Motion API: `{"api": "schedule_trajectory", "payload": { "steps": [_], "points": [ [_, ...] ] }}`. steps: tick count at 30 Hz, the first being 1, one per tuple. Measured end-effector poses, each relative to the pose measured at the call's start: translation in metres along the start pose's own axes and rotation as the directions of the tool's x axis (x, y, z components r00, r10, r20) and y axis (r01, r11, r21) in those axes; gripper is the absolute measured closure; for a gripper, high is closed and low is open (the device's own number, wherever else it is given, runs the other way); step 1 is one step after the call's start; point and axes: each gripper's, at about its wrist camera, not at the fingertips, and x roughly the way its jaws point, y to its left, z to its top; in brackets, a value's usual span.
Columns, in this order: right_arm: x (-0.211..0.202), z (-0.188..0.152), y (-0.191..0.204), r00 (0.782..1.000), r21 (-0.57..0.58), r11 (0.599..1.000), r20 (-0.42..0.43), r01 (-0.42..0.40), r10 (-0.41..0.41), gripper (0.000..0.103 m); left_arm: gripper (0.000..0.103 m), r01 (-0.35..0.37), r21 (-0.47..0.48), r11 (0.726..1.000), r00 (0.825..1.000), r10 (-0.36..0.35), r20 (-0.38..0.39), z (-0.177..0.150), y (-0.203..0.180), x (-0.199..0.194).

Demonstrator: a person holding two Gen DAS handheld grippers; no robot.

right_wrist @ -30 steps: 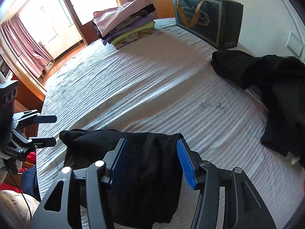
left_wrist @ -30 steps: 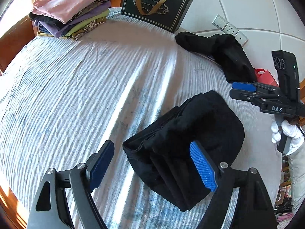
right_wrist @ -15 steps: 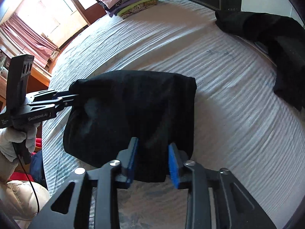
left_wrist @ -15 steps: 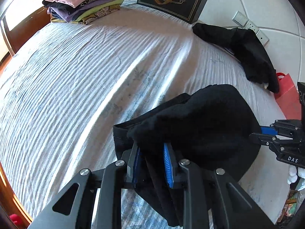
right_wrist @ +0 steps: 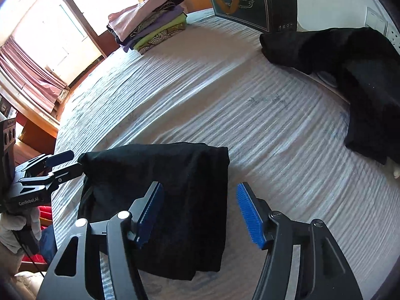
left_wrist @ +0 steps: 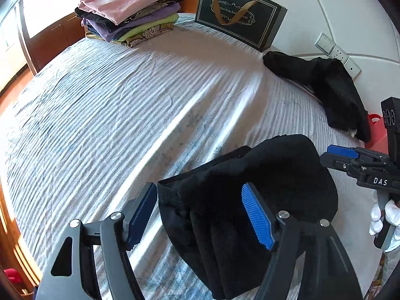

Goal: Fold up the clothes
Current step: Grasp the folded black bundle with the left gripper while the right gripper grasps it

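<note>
A folded black garment lies on the striped bed near its front edge; it also shows in the right wrist view. My left gripper is open, its blue pads on either side of the garment's near end, holding nothing. My right gripper is open over the garment's other end, empty. Each gripper shows in the other's view: the right one at the right edge, the left one at the left edge by the garment's corner.
A stack of folded clothes sits at the bed's far corner. A dark gift bag stands against the white headboard. An unfolded black garment lies at the far right. A red bag is beside the bed.
Both grippers were shut on the black garment half a second ago; both have since opened and let it go. The garment now rests on the bed.
</note>
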Motion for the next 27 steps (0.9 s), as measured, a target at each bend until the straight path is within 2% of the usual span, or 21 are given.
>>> {"api": "schedule_trajectory", "payload": {
  "steps": [1, 2, 3, 4, 6, 8, 9, 10, 12, 13, 14, 16, 17, 18, 20, 23, 27],
  "points": [
    [0.005, 0.003, -0.002, 1.0, 0.007, 1.0, -0.009, -0.004, 0.004, 0.048, 0.042, -0.008, -0.003, 1.0, 1.0, 0.008, -0.006, -0.001, 0.0, 0.005],
    [0.01, 0.005, -0.005, 1.0, 0.012, 1.0, -0.019, -0.015, 0.015, 0.061, 0.053, -0.018, -0.008, 1.0, 1.0, 0.018, -0.016, -0.002, 0.0, 0.01],
    [0.016, 0.006, -0.004, 0.999, 0.009, 1.0, -0.031, -0.021, 0.021, 0.076, 0.073, -0.027, -0.017, 0.999, 0.999, 0.026, -0.03, -0.005, -0.001, 0.017],
    [0.022, 0.007, -0.002, 0.999, -0.004, 1.0, -0.044, -0.008, 0.008, 0.08, 0.074, -0.03, -0.028, 0.999, 0.999, 0.029, -0.041, -0.007, 0.0, 0.023],
    [0.034, 0.009, 0.0, 0.998, -0.024, 1.0, -0.061, 0.02, -0.021, 0.08, 0.074, -0.052, -0.023, 0.998, 0.998, 0.05, -0.046, -0.009, 0.0, 0.03],
    [0.038, 0.013, -0.004, 0.998, -0.004, 0.999, -0.045, 0.054, -0.054, 0.08, 0.073, -0.067, -0.03, 0.997, 0.997, 0.066, -0.038, -0.01, 0.001, 0.031],
    [0.037, 0.016, -0.009, 0.995, 0.015, 0.995, -0.033, 0.094, -0.093, 0.08, 0.069, -0.062, -0.05, 0.997, 0.998, 0.06, -0.037, -0.011, 0.005, 0.03],
    [0.035, 0.017, -0.016, 0.994, 0.044, 0.993, -0.023, 0.106, -0.105, 0.08, 0.06, -0.056, -0.071, 0.996, 0.998, 0.054, -0.035, -0.011, 0.008, 0.028],
    [0.026, 0.016, -0.024, 0.999, 0.086, 0.995, 0.004, 0.046, -0.047, 0.08, 0.046, -0.042, -0.126, 0.991, 0.999, 0.038, -0.031, -0.014, 0.019, 0.02],
    [0.021, 0.014, -0.023, 0.999, 0.073, 0.997, 0.011, 0.039, -0.04, 0.08, 0.039, -0.039, -0.149, 0.988, 0.999, 0.036, -0.024, -0.018, 0.023, 0.014],
    [0.018, 0.011, -0.021, 0.999, 0.05, 0.998, 0.008, 0.03, -0.031, 0.079, 0.038, -0.04, -0.154, 0.987, 0.999, 0.037, -0.018, -0.021, 0.025, 0.008],
    [0.014, 0.004, -0.016, 1.0, 0.016, 1.0, -0.005, 0.02, -0.02, 0.067, 0.036, -0.039, -0.159, 0.986, 0.999, 0.038, -0.009, -0.029, 0.026, -0.002],
    [0.012, 0.0, -0.013, 1.0, 0.003, 1.0, -0.008, 0.019, -0.019, 0.058, 0.035, -0.034, -0.152, 0.988, 0.999, 0.032, -0.012, -0.033, 0.023, -0.005],
    [0.01, -0.003, -0.012, 1.0, -0.003, 1.0, -0.008, 0.012, -0.012, 0.054, 0.034, -0.029, -0.148, 0.989, 1.0, 0.027, -0.016, -0.037, 0.019, -0.006],
    [0.006, -0.01, -0.01, 1.0, 0.003, 1.0, -0.007, -0.003, 0.003, 0.054, 0.033, -0.01, -0.151, 0.988, 1.0, 0.006, -0.028, -0.046, 0.008, -0.003],
    [0.0, -0.018, -0.009, 0.999, 0.004, 0.999, -0.014, -0.033, 0.033, 0.047, 0.033, 0.004, -0.155, 0.988, 0.999, -0.011, -0.047, -0.055, 0.0, 0.008],
    [-0.004, -0.031, -0.009, 0.998, -0.003, 0.999, -0.036, -0.053, 0.052, 0.046, 0.033, 0.013, -0.178, 0.984, 0.998, -0.024, -0.06, -0.057, -0.001, 0.018]
  ]
}}
